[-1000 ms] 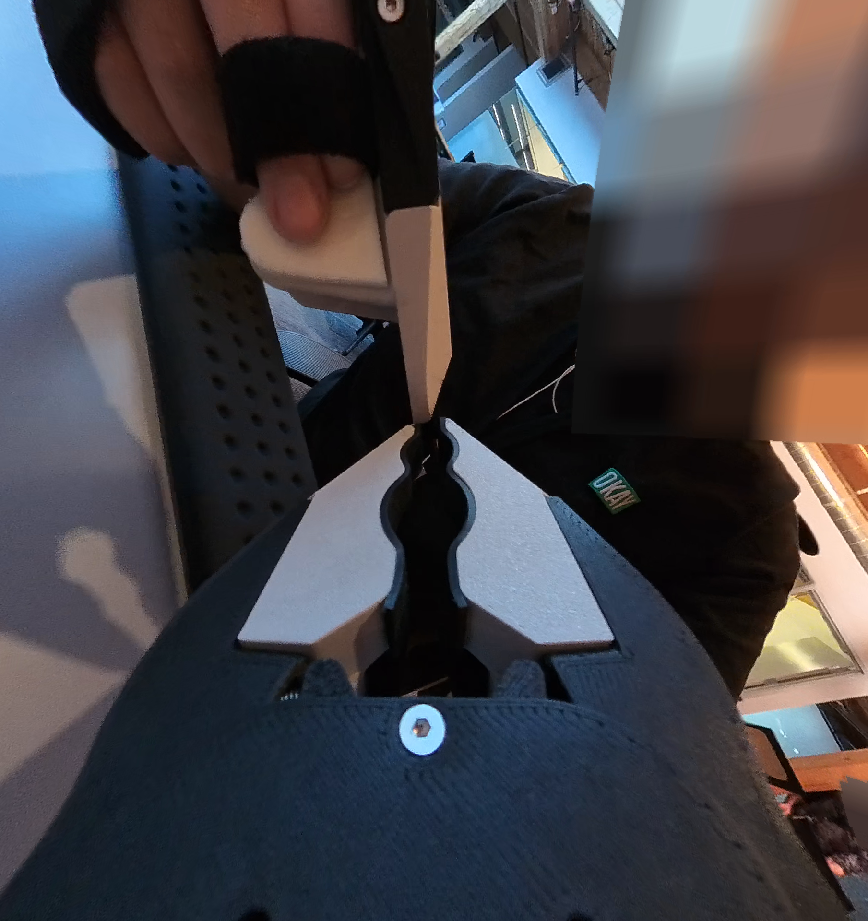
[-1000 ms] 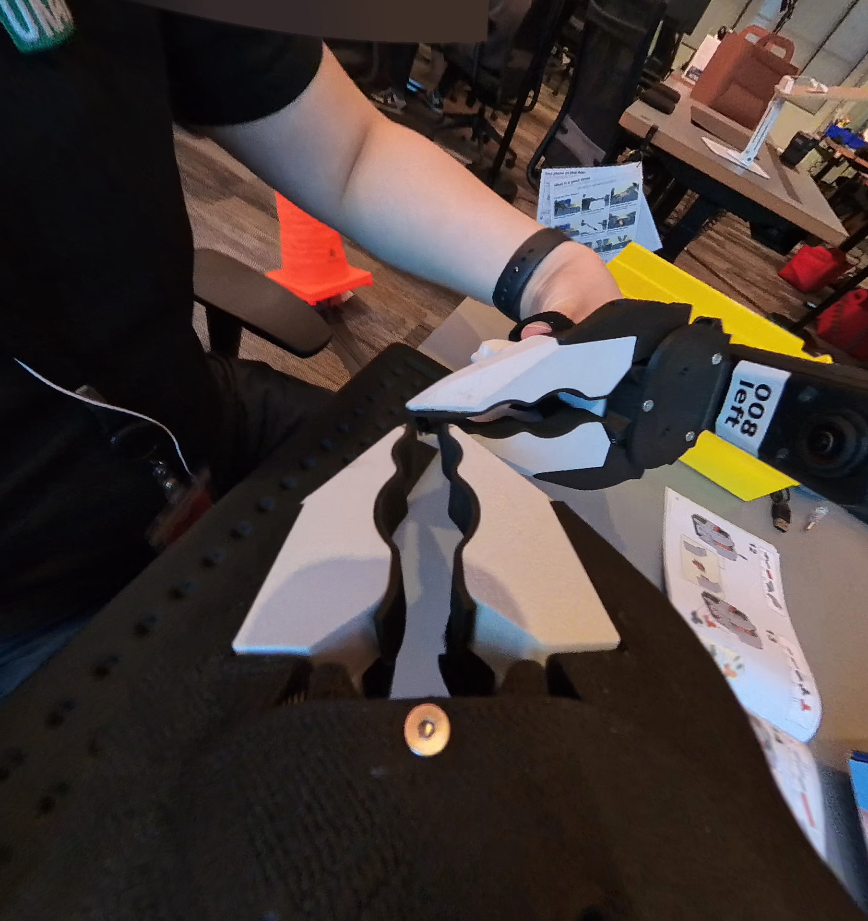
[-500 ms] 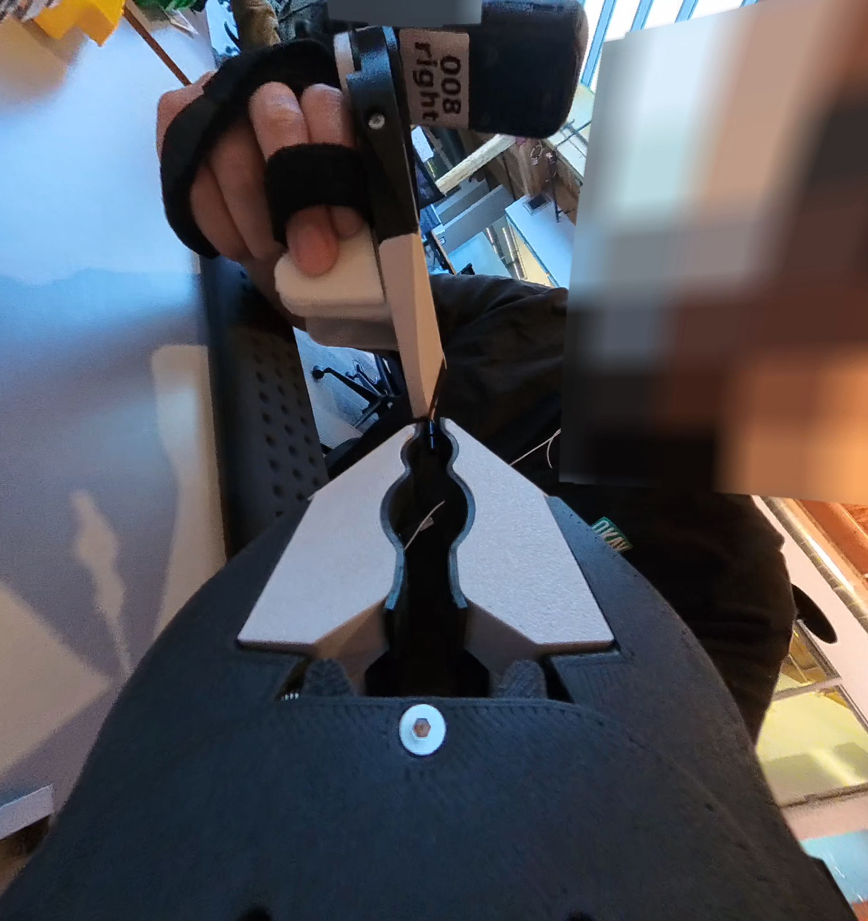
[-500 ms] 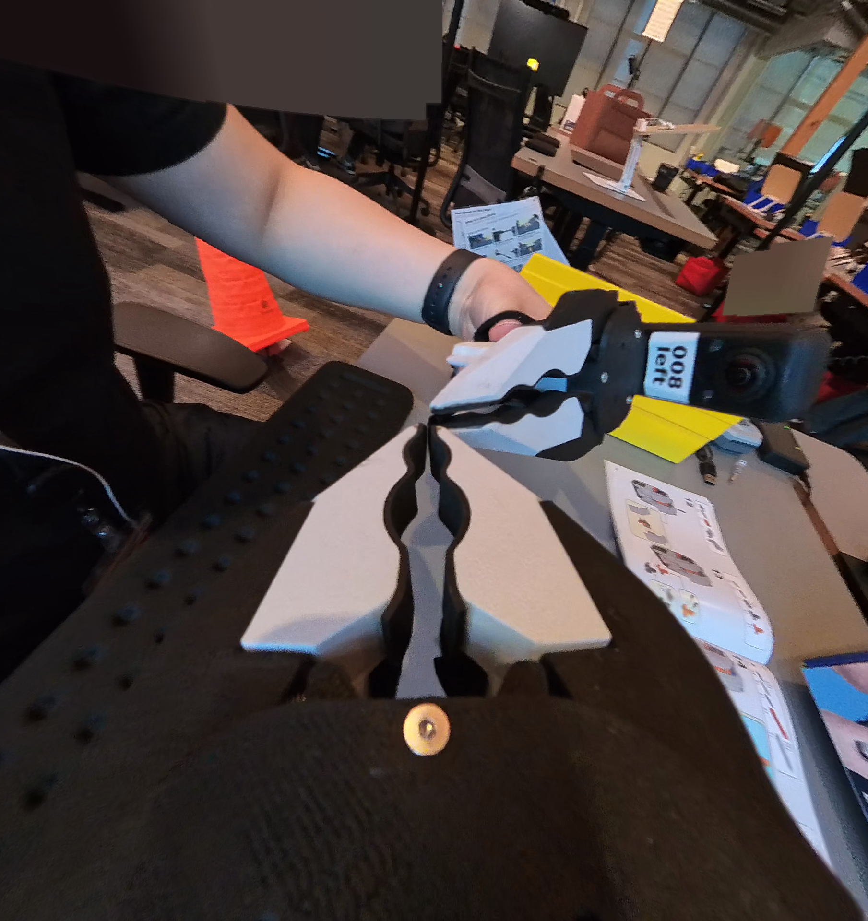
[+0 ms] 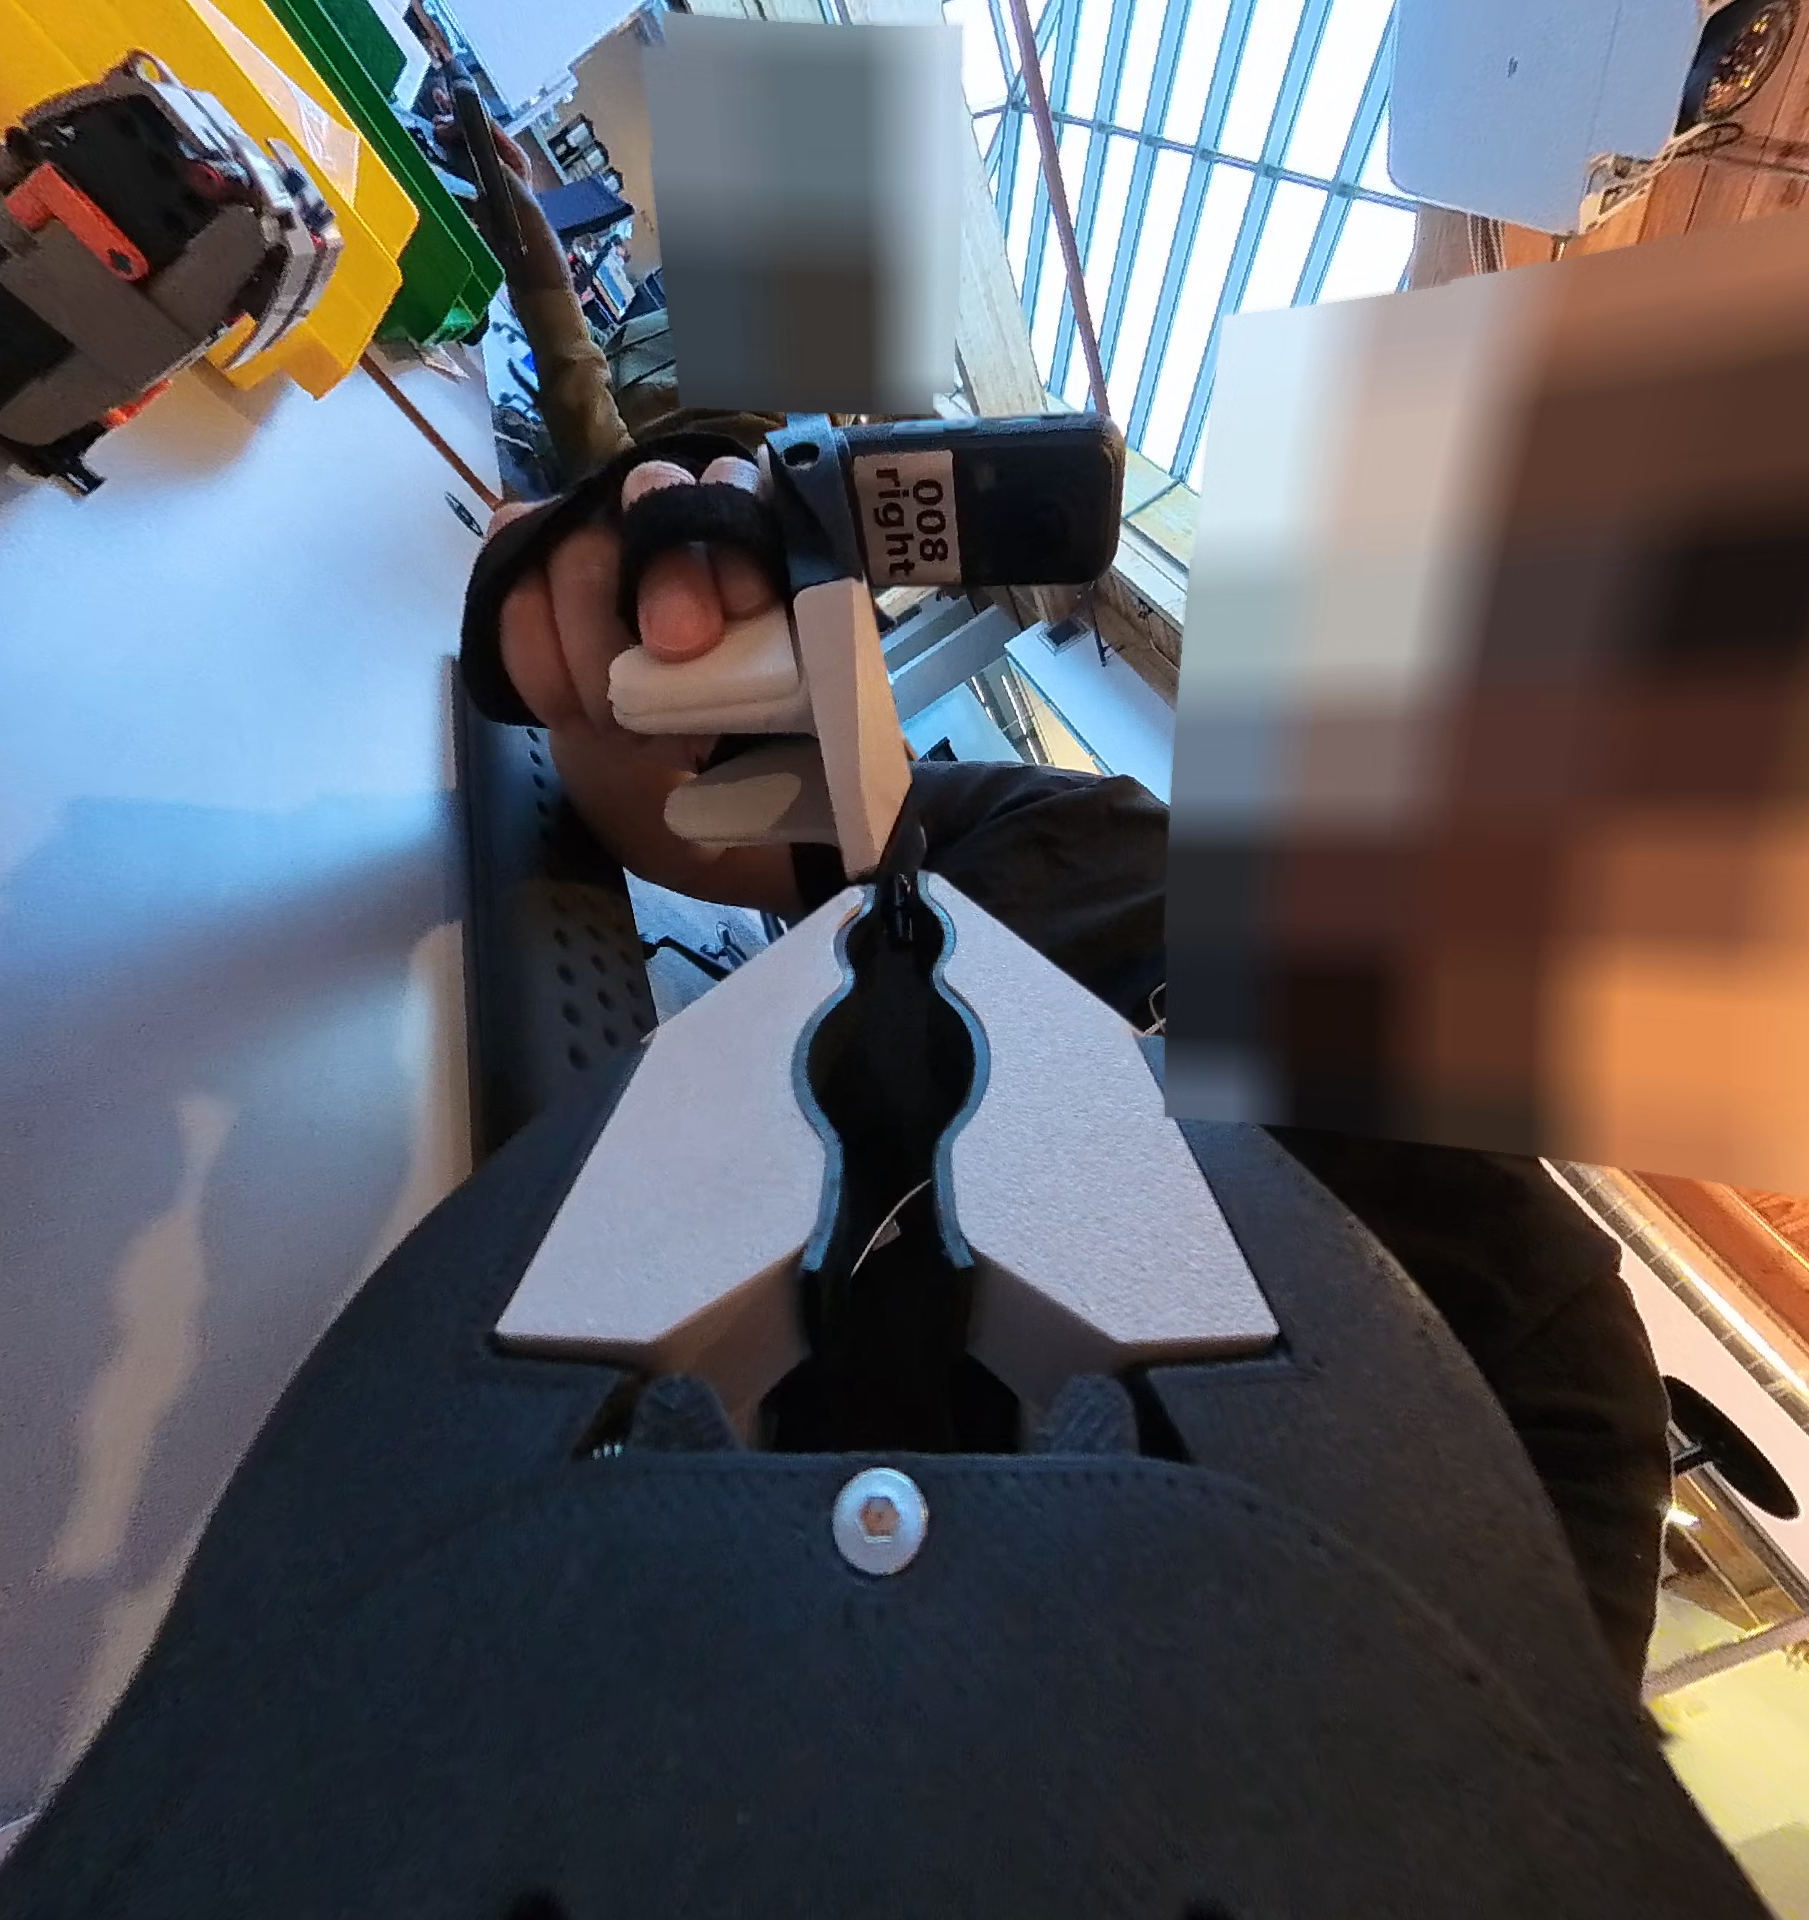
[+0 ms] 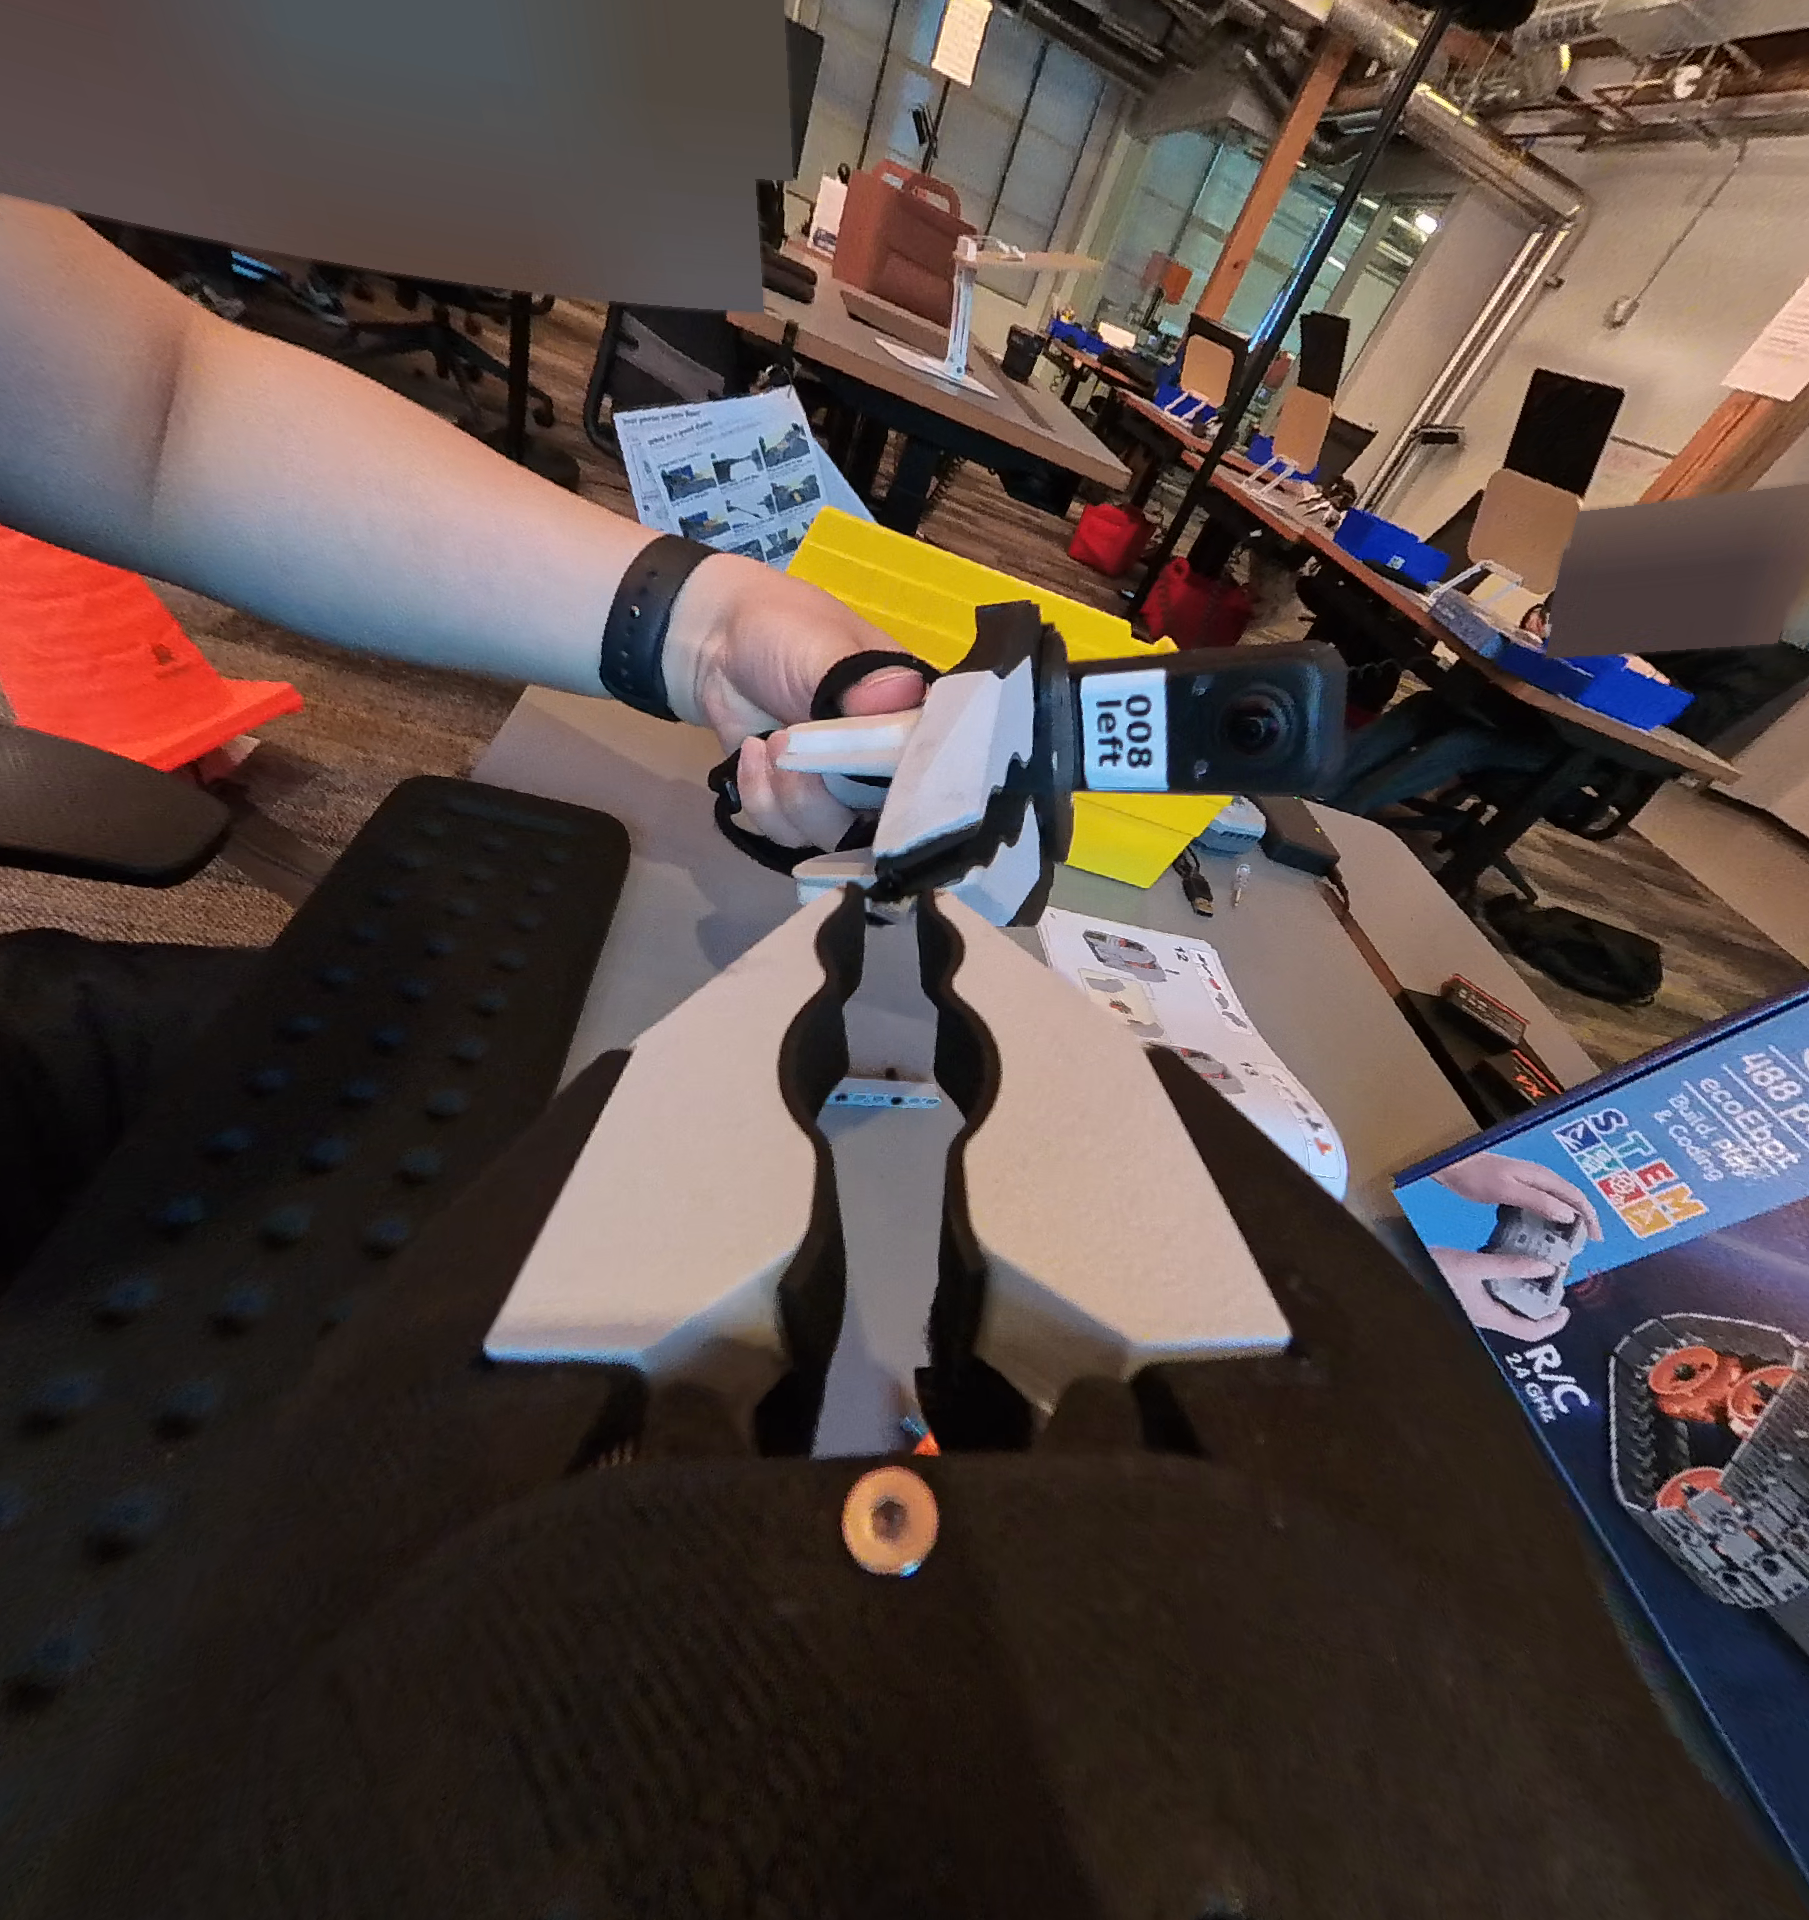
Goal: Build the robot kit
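My left gripper point(image 5: 895, 891) and my right gripper point(image 6: 887, 906) meet tip to tip in the air above a grey table point(image 6: 1326, 966). In the left wrist view my white fingers point(image 5: 734, 1101) are closed on a small dark piece point(image 5: 898, 906) at their tips. The right gripper point(image 5: 864, 868), held by a hand, comes down from above and touches there. In the right wrist view my fingertips stand a little apart with a small pale piece point(image 6: 887, 914) pinched between them. The left gripper point(image 6: 884, 888) presses on it from behind. The piece is mostly hidden.
An instruction sheet point(image 6: 1191, 1023) and a blue kit box point(image 6: 1658, 1299) lie at the right. A yellow bin point(image 6: 941, 592), cables point(image 6: 1201, 883) and a small grey beam point(image 6: 879, 1096) are on the table. A tracked model point(image 5: 121, 260) stands by yellow and green bins. A black perforated chair back point(image 6: 360, 1039) is left. My two grippers' fingertips are within a few centimetres of each other. The small grey beam point(image 6: 879, 1096) is about 20 centimetres from both grippers' fingertips.
Both grippers stayed tip to tip while both views swung. The left gripper turned from lying flat to pointing steeply down, and the right gripper now shows farther off in the left wrist view.
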The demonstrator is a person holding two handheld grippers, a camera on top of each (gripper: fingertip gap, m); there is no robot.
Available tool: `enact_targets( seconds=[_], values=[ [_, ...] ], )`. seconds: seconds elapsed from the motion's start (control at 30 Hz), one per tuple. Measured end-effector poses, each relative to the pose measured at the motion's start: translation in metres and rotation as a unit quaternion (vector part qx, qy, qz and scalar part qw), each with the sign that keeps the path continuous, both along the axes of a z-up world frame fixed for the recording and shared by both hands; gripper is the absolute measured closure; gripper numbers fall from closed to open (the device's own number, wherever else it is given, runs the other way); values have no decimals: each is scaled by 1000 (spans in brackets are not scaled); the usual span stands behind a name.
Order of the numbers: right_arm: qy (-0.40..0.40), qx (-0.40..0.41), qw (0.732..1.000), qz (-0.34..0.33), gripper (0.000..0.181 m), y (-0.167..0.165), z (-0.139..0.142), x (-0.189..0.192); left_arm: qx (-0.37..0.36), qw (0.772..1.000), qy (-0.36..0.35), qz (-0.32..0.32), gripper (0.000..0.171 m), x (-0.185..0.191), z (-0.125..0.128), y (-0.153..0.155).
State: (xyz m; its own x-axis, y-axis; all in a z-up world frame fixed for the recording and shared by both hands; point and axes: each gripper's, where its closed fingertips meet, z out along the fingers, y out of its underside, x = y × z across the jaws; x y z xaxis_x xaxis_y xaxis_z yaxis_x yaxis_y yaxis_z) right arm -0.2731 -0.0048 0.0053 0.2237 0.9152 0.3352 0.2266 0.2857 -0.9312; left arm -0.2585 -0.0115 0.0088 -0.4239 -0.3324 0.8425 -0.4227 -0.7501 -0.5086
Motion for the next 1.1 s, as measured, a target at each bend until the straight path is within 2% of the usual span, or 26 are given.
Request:
enact_targets(
  seconds=[0.27, 0.37, 0.53, 0.6, 0.63, 0.7, 0.77, 0.83, 0.9, 0.97, 1.1],
  values=[
    [16, -39, 999, 19, 173, -2, -1, -2, 7, 1000, 12, 8, 170, 0, -5, 1],
    [16, -49, 998, 19, 178, 0, -2, -1, 4, 1000, 16, 4, 170, 0, -7, 0],
    [11, -34, 999, 11, 180, 1, -2, 2, -14, 1000, 3, 4, 166, 1, -4, 1],
    [21, -14, 1000, -7, 179, 4, 2, 6, -6, 1000, -8, 28, 159, 0, -1, 5],
    [31, -11, 999, -16, 180, 7, 5, 9, 35, 998, 4, 58, 157, 1, -7, 9],
    [49, -35, 998, -17, 180, 7, 7, 14, 186, 974, 3, 131, 140, 1, -16, 11],
    [74, -77, 994, -4, 179, 6, 7, 16, 337, 921, -5, 197, 134, 1, -17, 8],
    [91, -106, 990, 15, 180, 3, 8, 18, 433, 869, -10, 240, 138, 4, -13, 2],
    [96, -117, 988, 28, 180, 0, 9, 18, 487, 831, -10, 267, 149, 6, -7, 1],
    [105, -123, 986, 43, 180, -3, 13, 19, 505, 821, -12, 265, 155, 6, -3, -1],
    [111, -131, 984, 57, 179, -7, 16, 20, 510, 815, -34, 274, 161, 3, 8, -2]
  ],
)
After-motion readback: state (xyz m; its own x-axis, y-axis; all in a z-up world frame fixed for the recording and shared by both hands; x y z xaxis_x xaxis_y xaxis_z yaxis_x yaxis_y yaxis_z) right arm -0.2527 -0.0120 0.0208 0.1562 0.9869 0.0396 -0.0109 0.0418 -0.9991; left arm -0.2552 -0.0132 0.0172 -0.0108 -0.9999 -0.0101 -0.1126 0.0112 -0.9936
